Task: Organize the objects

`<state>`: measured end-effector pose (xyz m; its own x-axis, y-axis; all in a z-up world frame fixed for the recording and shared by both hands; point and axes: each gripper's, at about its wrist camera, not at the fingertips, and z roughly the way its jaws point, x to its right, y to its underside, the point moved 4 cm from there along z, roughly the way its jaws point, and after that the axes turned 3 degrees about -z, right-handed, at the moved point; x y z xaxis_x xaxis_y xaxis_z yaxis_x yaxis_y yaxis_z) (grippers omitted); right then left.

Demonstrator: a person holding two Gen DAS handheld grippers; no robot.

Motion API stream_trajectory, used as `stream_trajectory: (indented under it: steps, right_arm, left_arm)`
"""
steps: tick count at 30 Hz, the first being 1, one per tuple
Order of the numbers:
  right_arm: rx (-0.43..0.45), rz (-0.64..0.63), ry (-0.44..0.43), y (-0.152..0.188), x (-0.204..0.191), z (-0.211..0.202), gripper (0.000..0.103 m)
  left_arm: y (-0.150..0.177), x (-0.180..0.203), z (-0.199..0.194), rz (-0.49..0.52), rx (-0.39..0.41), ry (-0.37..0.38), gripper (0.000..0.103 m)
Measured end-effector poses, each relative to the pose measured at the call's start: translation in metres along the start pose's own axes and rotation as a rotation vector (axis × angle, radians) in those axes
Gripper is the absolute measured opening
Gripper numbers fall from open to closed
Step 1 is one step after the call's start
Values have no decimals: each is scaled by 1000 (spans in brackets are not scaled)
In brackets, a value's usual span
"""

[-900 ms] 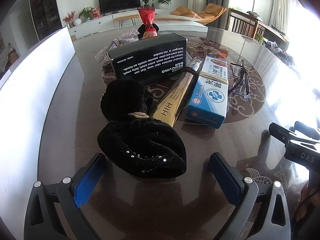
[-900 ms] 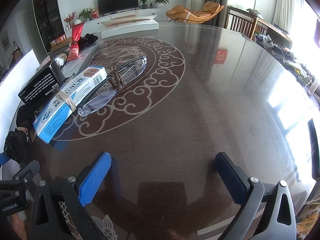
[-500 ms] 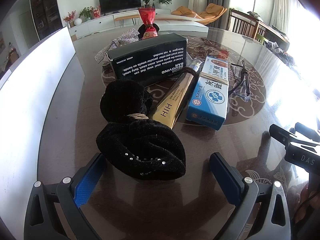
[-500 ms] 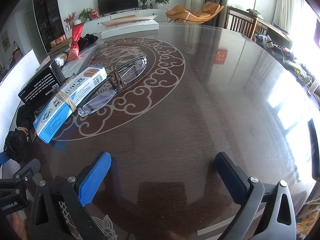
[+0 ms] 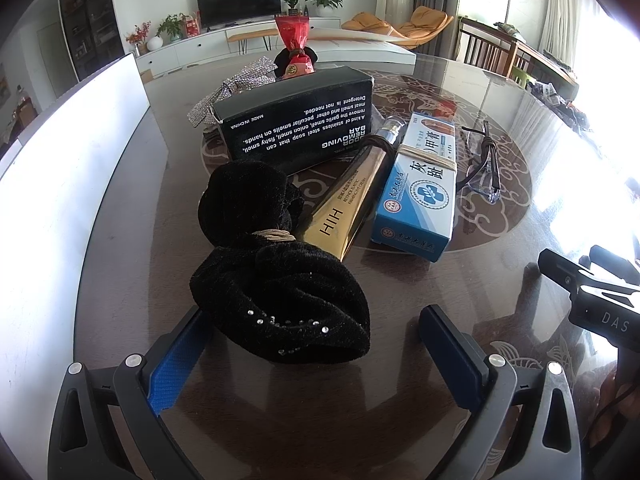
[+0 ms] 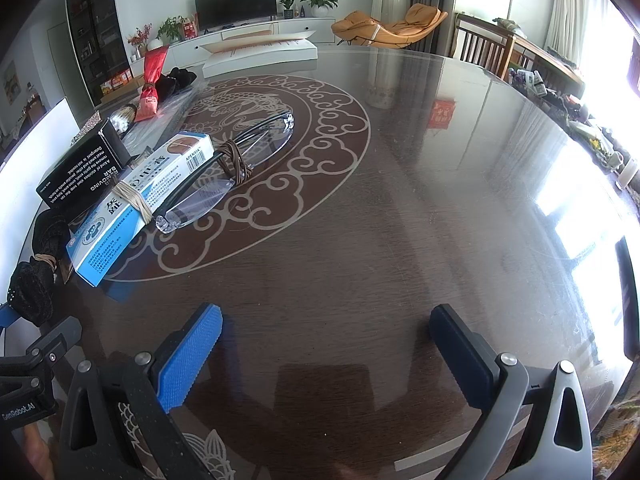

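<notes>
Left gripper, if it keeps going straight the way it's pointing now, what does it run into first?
Most likely the black velvet scrunchie, which lies just ahead between the open fingers of the left gripper; the gold tube lies beyond.

Between the left jaws lies a matt black velvet-like hair tie [image 5: 280,300] studded with shiny stones. Beyond it, a glossy gold tube [image 5: 344,212] and printed cardboard boxes [image 5: 420,188]. Under the right jaws, the table [image 6: 400,240] looks like glass-covered, glossy dark wood.
</notes>
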<state>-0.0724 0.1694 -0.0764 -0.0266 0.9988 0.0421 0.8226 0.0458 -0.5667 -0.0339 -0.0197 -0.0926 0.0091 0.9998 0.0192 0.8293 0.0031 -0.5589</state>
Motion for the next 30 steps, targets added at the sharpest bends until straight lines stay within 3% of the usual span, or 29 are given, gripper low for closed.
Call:
stream_trajectory:
  steps: [12,27,30]
  right_arm:
    - [0,0,0,0,0,0,103]
    - [1,-1,0,0,0,0,103]
    - [1,-1,0,0,0,0,103]
  left_arm:
    - [-14,11,12,14,-1,9,103]
    - [-12,9,12,-16,4,-8,103]
    - [-5,8,7,20,1,17,103]
